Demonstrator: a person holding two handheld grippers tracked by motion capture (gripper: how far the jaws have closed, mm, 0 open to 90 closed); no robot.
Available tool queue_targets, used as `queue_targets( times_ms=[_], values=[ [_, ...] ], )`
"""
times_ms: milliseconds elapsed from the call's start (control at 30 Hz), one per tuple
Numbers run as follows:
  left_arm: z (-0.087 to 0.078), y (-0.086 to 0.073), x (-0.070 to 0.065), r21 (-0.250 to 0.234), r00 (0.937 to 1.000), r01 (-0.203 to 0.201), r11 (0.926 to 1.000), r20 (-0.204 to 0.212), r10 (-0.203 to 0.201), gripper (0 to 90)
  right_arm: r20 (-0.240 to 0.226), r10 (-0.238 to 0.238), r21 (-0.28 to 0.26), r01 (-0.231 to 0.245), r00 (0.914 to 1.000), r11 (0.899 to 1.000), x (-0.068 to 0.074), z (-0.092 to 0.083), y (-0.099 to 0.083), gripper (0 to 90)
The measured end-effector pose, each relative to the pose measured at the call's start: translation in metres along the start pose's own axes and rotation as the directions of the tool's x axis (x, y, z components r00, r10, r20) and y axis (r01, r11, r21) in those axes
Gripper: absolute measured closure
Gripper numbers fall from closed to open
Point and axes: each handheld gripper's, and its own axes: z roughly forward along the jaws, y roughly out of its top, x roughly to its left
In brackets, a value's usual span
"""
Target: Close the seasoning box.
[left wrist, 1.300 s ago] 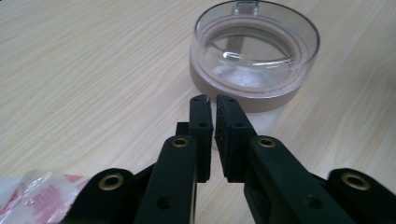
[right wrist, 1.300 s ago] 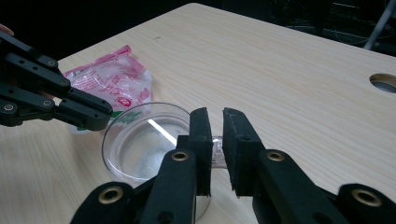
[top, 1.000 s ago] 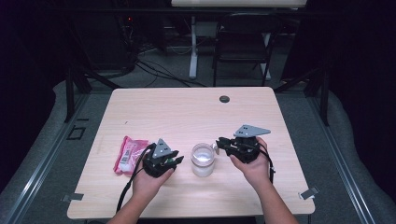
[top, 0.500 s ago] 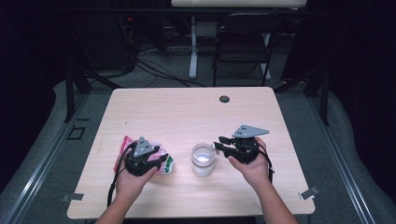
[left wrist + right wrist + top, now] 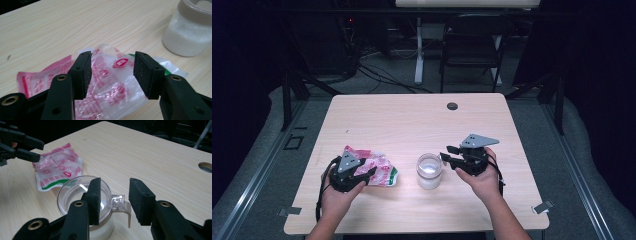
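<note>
The left gripper [image 5: 368, 173] lies low over the crumpled packet [image 5: 379, 167] on the worktop [image 5: 412, 120]; its jaws have just been opening, the packet loose between them. The right gripper [image 5: 447, 153], also just opening, stands apart beside the jar [image 5: 429, 171], which holds white powder.

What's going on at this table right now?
A person at a wooden table works with a gripper in each hand. The left gripper hovers over a crumpled pink-and-white plastic packet, its fingers having just been opening, with the packet below them, not pinched. The right gripper sits by a clear jar holding white powder; its fingers have also just been opening and stand apart at the lid's latch tab, not gripping it.
</note>
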Motion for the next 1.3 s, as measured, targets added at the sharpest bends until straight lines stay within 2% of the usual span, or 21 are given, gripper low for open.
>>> queue_targets(
  times_ms=[133,367,733,1100,1300],
  values=[
    [-0.004,-0.009,0.008,-0.001,0.9997,0.020,0.9998,-0.011,-0.020,48.3,0.007,0.001,0.003,-0.001,1.0000,1.000,-0.001,0.000,0.000,61.7],
    [-0.003,-0.026,0.013,0.002,0.9979,0.063,0.9980,-0.012,-0.063,48.0,0.013,0.007,0.009,-0.007,0.9999,1.000,-0.003,0.002,-0.002,60.2],
    [0.002,-0.036,0.018,0.005,0.9944,0.102,0.9948,-0.027,-0.102,47.6,0.025,0.024,0.025,-0.025,0.9994,0.999,-0.006,0.005,-0.005,57.3],
    [0.006,-0.039,0.018,0.022,0.9935,0.110,0.9937,-0.032,-0.109,47.4,0.033,0.035,0.032,-0.036,0.9988,0.999,-0.008,0.008,-0.008,55.3],
    [0.009,-0.039,0.017,0.034,0.9952,0.094,0.9950,-0.031,-0.093,47.2,0.036,0.039,0.038,-0.041,0.9986,0.998,-0.010,0.009,-0.009,55.0]
  ],
)
